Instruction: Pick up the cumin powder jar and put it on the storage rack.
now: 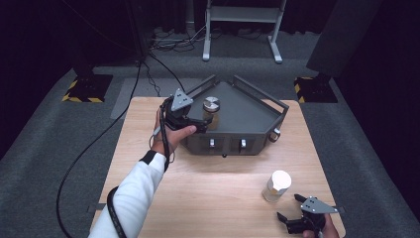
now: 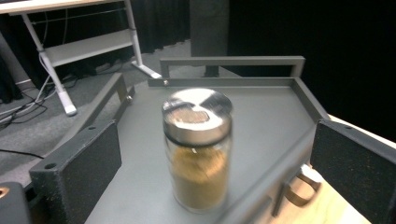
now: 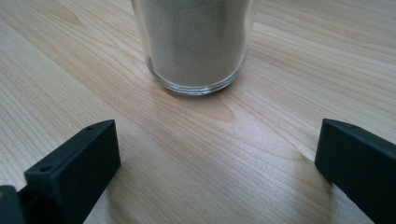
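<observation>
**Brown spice jar set on the grey tray, pale jar waiting near the table's right front corner**

Grey metal makes up the tray (image 1: 247, 111), which sits against the far edge of the wooden table (image 1: 208, 188), its low rails fencing in whatever stands on it. At the tray's left corner the left gripper (image 1: 200, 124) hovers with its jaws spread wide — nothing pressed between them. Just ahead of those jaws stands the brown spice jar (image 2: 198, 149), upright on the tray floor with its steel cap on; it appears to have been put there so the rails keep it from sliding off. The jar stands free of both jaws, so the grip looks let go rather than about to close.

Further right, near the table's right front corner, a second jar (image 1: 276, 186) with a white lid and pale powder stands upright on the bare wood. The right gripper (image 1: 302, 218) rests at the front edge just beside it, jaws parted and pointed at the glass base — likely lined up to take this jar next.
</observation>
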The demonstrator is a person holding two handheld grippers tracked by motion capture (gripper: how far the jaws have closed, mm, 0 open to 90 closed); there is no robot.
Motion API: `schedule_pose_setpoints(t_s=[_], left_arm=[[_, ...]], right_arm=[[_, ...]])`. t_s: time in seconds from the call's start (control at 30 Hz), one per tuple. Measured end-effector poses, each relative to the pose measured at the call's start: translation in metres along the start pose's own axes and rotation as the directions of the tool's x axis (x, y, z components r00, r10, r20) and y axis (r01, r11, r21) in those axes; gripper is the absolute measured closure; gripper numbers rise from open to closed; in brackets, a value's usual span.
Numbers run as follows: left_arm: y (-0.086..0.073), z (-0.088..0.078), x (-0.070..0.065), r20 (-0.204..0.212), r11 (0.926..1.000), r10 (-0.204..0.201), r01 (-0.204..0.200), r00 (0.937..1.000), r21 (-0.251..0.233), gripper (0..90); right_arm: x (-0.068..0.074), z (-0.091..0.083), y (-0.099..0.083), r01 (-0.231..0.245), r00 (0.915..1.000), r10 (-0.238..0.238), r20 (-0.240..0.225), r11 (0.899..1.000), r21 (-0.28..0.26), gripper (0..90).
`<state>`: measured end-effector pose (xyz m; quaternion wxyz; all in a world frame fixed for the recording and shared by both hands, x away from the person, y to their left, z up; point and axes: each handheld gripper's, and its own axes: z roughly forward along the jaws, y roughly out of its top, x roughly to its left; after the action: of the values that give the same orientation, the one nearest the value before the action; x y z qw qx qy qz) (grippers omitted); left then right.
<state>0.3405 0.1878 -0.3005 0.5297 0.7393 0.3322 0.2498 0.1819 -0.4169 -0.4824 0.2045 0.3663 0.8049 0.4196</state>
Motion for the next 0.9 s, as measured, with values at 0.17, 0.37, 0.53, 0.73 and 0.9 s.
schedule_pose_setpoints(t_s=[0.17, 0.37, 0.53, 0.73, 0.9], left_arm=[[-0.014, -0.018, -0.003, 0.011, 1.0000, -0.004, 0.004, 0.9999, -0.001, 1.9], [-0.039, -0.037, -0.009, 0.053, 0.9999, 0.015, -0.015, 0.9985, -0.006, 1.5], [-0.058, -0.047, -0.015, 0.079, 1.0000, 0.005, -0.005, 0.9968, -0.003, 1.5], [-0.073, -0.051, -0.022, 0.099, 0.9999, 0.010, -0.010, 0.9951, 0.002, 1.5], [-0.088, -0.057, -0.028, 0.103, 0.9999, 0.011, -0.010, 0.9947, -0.011, 1.5]], right_arm=[[0.000, 0.000, 0.000, 0.000, 1.0000, 0.000, 0.000, 1.000, -0.001, 0.0], [0.000, 0.000, 0.000, -0.001, 1.0000, 0.001, 0.000, 1.000, 0.000, 0.0], [0.000, 0.000, 0.000, -0.001, 1.0000, 0.001, 0.000, 1.000, 0.000, 0.0], [0.000, 0.000, 0.000, -0.001, 1.0000, 0.001, -0.001, 1.000, -0.001, 0.0], [0.000, 0.000, 0.000, -0.001, 1.0000, 0.001, -0.001, 1.000, 0.000, 0.0]])
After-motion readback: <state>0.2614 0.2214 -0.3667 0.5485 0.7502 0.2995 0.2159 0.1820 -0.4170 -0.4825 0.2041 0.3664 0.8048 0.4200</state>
